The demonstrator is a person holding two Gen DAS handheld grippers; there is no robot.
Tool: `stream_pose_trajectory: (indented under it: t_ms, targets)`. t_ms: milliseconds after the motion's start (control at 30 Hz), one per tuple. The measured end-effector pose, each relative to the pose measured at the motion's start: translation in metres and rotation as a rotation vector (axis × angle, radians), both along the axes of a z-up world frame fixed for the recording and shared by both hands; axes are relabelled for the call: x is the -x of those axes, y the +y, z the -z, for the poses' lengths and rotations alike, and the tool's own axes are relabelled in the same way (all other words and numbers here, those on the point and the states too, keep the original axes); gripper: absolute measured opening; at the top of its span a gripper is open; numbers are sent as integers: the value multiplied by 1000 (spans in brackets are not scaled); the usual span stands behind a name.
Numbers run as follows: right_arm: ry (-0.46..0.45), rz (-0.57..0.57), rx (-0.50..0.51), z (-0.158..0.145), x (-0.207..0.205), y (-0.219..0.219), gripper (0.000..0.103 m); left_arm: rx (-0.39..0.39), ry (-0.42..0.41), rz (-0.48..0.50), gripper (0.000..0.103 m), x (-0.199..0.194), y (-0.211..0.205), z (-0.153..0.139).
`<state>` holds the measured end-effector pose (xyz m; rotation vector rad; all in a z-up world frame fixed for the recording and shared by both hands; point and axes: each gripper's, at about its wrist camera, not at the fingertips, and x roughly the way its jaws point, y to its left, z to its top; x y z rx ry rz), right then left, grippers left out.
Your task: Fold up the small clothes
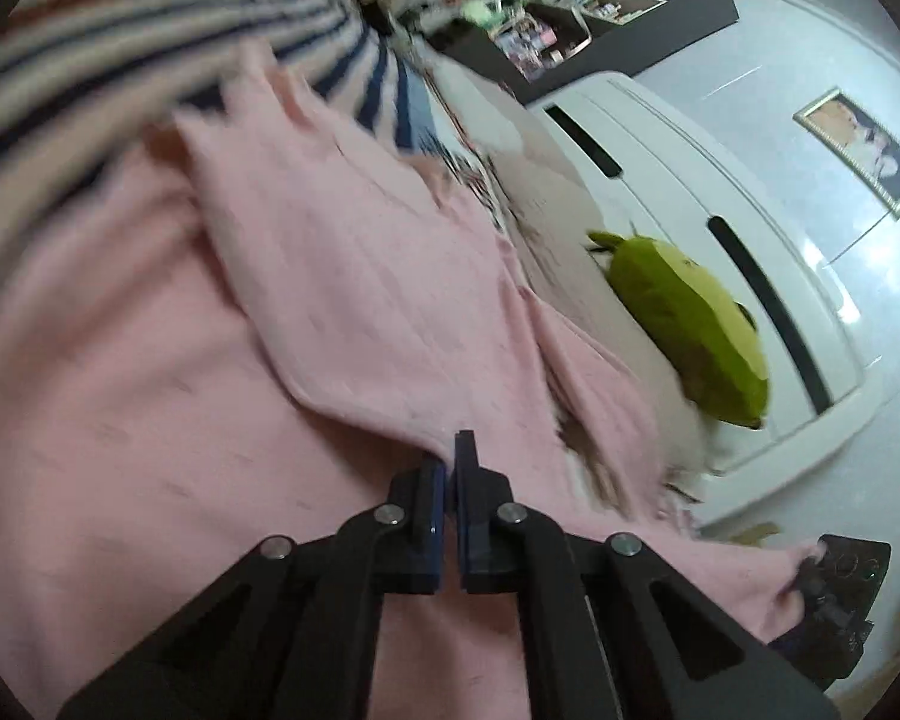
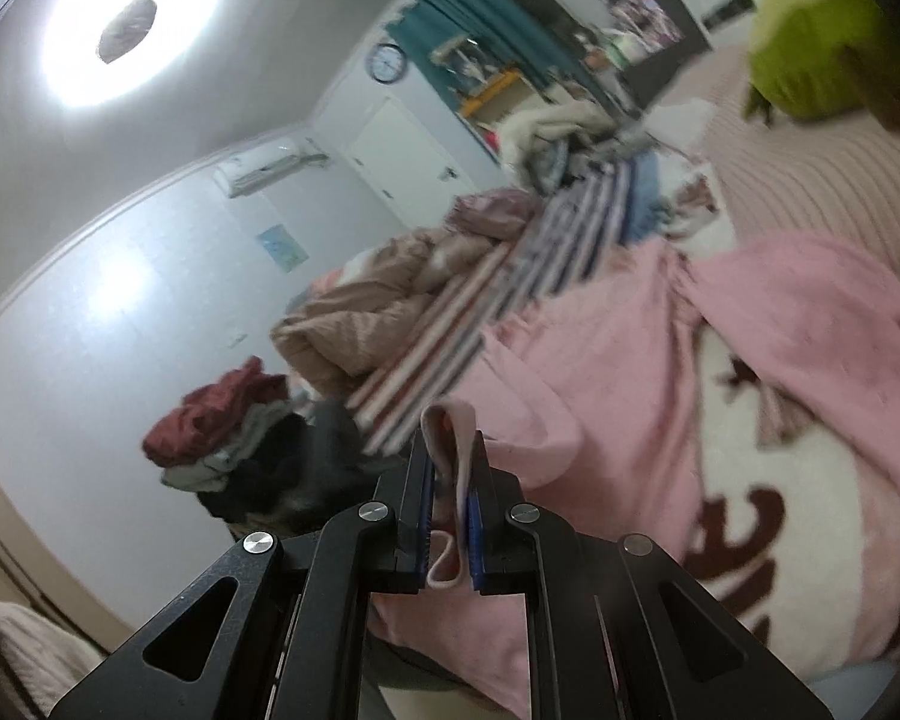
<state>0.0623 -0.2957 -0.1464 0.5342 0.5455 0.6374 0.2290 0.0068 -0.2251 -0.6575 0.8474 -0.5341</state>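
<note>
A pink garment [image 1: 342, 300] lies spread over the bed, one part folded over itself. My left gripper [image 1: 450, 456] is shut on its folded edge at the lower middle of the left wrist view. In the right wrist view the same pink garment [image 2: 600, 372] hangs lifted, with a white and brown print on its right part. My right gripper [image 2: 450, 450] is shut on its hem, which bunches between the blue pads. The right gripper's black body [image 1: 840, 582] shows at the lower right of the left wrist view, at the pink cloth's edge.
A striped cloth [image 1: 150, 60] lies beyond the pink garment, also in the right wrist view [image 2: 498, 300]. A green plush pillow [image 1: 690, 324] sits by the white headboard [image 1: 720, 276]. A brown quilt [image 2: 378, 312] and a pile of dark clothes [image 2: 240, 438] lie further off.
</note>
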Motion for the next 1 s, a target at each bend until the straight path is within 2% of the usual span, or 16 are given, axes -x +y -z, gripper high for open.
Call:
stream_pose_trajectory:
  t_ms: [100,233,267,333,400,467,533,567,600,733,833,1000]
  targets:
    - [103,13,34,32,-5,2,4,-141,-37,-9,1,5,9,-10]
    - [240,6,93,74,-4,11,4,-252,-26,47,3,11,7,-3]
    - [268,9,108,83,-2,12,4,-276,-28,53,8,13,5,-2]
    - [294,23,120,92,4,9,7,-321,-32,70,33,18,1,-1]
    - [289,41,116,90,10,2,8,-366,-58,64,47,26,0,-5]
    - [258,68,119,80,15,-8,16,-394,-78,51,52,33,0,-11]
    - [216,132,133,69,19,-22,46,-422,-99,25,56,41,2,-20]
    - [201,188,139,64,21,-34,53,-431,-108,15,57,43,1,-24]
    - [198,223,141,63,22,-41,56,-439,-126,3,60,48,1,-30]
    - [213,427,170,62,32,-85,59,-450,-182,-12,68,60,-1,-49]
    - [234,486,138,67,41,-112,66,-475,-210,-29,71,64,-5,-59]
    - [291,516,64,86,39,-140,74,-449,-231,-24,72,64,-13,-70]
